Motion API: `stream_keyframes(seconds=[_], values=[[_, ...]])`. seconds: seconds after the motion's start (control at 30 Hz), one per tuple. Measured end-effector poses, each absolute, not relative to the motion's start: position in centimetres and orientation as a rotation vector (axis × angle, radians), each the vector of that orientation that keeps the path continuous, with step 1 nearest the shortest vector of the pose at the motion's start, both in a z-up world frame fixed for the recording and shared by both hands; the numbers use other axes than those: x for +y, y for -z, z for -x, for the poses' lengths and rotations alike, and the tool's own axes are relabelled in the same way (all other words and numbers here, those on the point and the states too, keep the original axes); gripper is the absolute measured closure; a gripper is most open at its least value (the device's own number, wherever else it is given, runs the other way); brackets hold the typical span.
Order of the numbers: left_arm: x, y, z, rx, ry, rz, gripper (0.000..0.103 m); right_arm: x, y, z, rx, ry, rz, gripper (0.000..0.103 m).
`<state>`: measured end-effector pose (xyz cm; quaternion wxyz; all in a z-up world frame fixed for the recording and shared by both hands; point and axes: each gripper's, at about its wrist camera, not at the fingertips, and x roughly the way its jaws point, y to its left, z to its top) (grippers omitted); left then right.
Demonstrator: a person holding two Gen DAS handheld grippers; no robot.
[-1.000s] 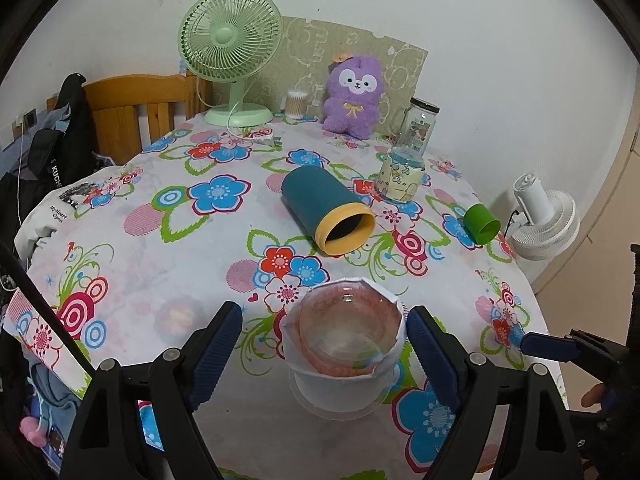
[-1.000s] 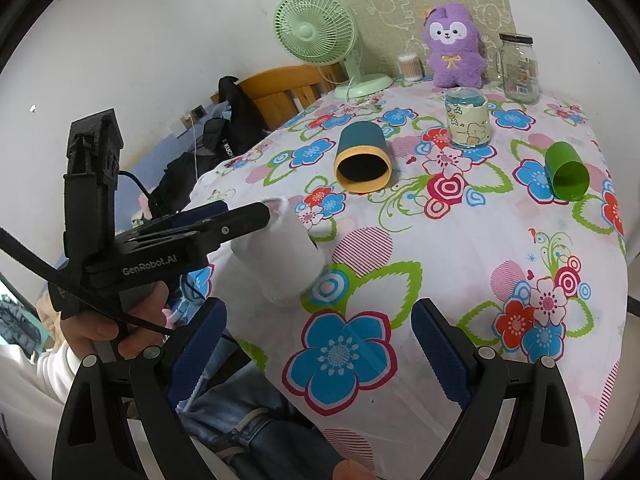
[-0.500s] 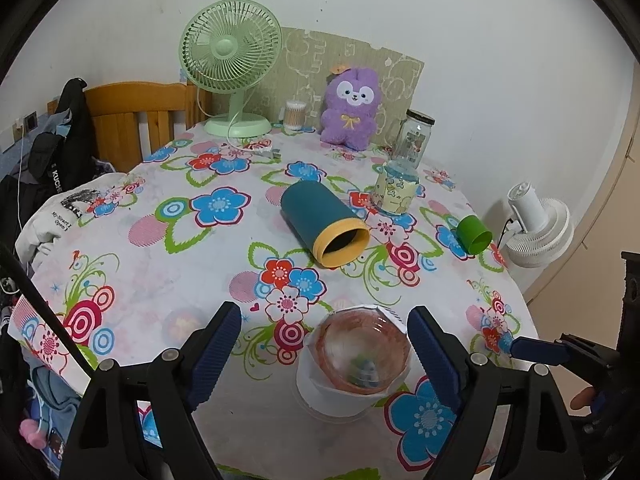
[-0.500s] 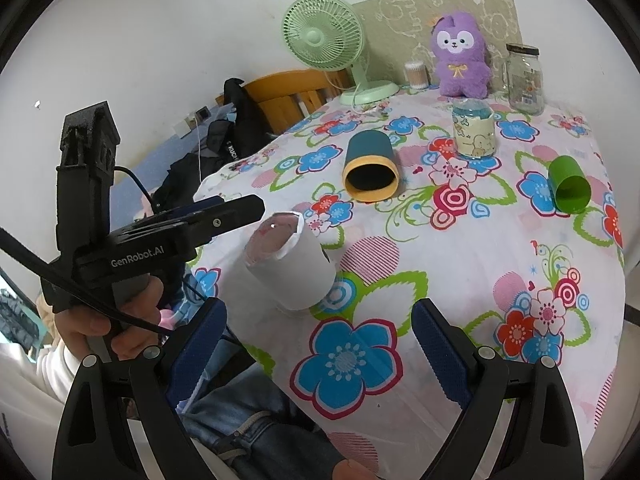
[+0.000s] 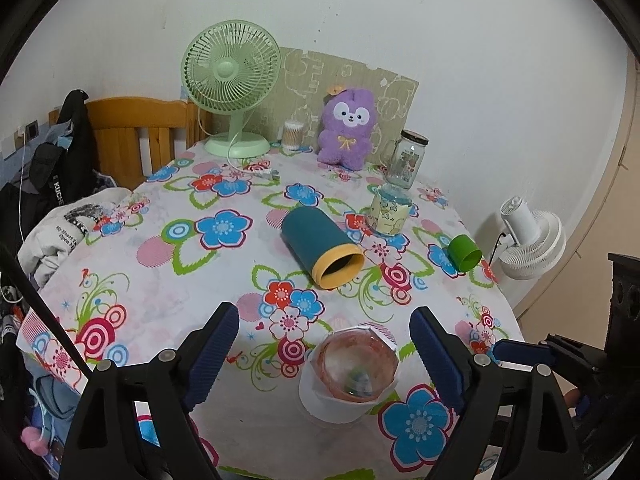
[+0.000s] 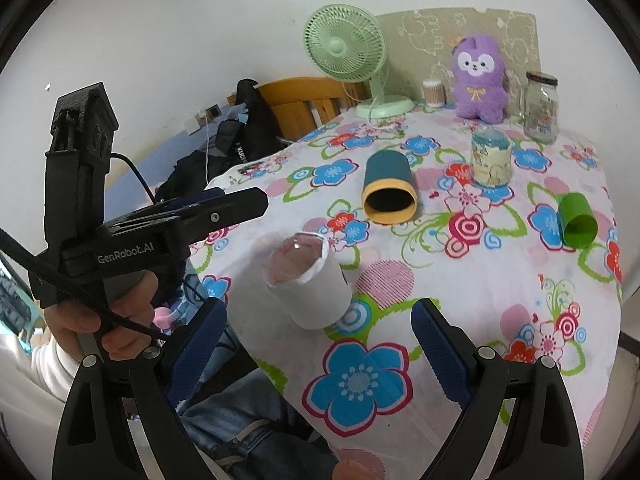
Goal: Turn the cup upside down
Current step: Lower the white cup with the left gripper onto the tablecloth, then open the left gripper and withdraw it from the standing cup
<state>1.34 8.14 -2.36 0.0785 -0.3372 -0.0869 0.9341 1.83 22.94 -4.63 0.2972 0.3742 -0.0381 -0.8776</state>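
Observation:
A clear cup wrapped in a white sleeve (image 5: 350, 376) stands on the flowered tablecloth near the front edge, its pinkish end facing up; it also shows in the right wrist view (image 6: 308, 282). My left gripper (image 5: 324, 354) is open and empty, drawn back above and behind the cup. It shows from the side in the right wrist view (image 6: 236, 206). My right gripper (image 6: 318, 346) is open and empty, just in front of the cup, not touching it.
A teal cup with a yellow rim (image 5: 322, 246) and a green cup (image 5: 464, 254) lie on their sides. A printed cup (image 5: 388, 216), a glass jar (image 5: 408, 158), a purple plush (image 5: 348, 130) and a green fan (image 5: 232, 80) stand farther back. A wooden chair (image 5: 136, 136) is at the left.
My left gripper has pulled back and up from the cup, which stands free on the cloth. The right gripper has drawn back a little.

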Motion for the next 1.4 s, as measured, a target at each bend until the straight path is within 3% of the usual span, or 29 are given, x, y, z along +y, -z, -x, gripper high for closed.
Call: stream_keyframes(seconds=[0.13, 0.23, 0.63, 1.4], values=[[7.9, 1.8, -1.6, -0.237, -2.820, 0.983, 0.013, 23.1, 4.1, -1.8, -0.105, 2.376, -0.963, 0.008], [7.9, 1.3, -2.0, -0.202, -2.866, 0.946, 0.010, 23.3, 3.9, -1.8, -0.116, 2.407, -0.948, 0.000], [8.4, -0.3, -3.3, -0.067, -2.932, 0.824, 0.000, 21.9, 2.5, -3.2, 0.002, 2.544, -0.849, 0.000], [5.7, -1.4, -5.2, -0.094, -2.960, 0.819, 0.000, 20.4, 1.6, -4.3, -0.065, 2.627, -0.805, 0.000]])
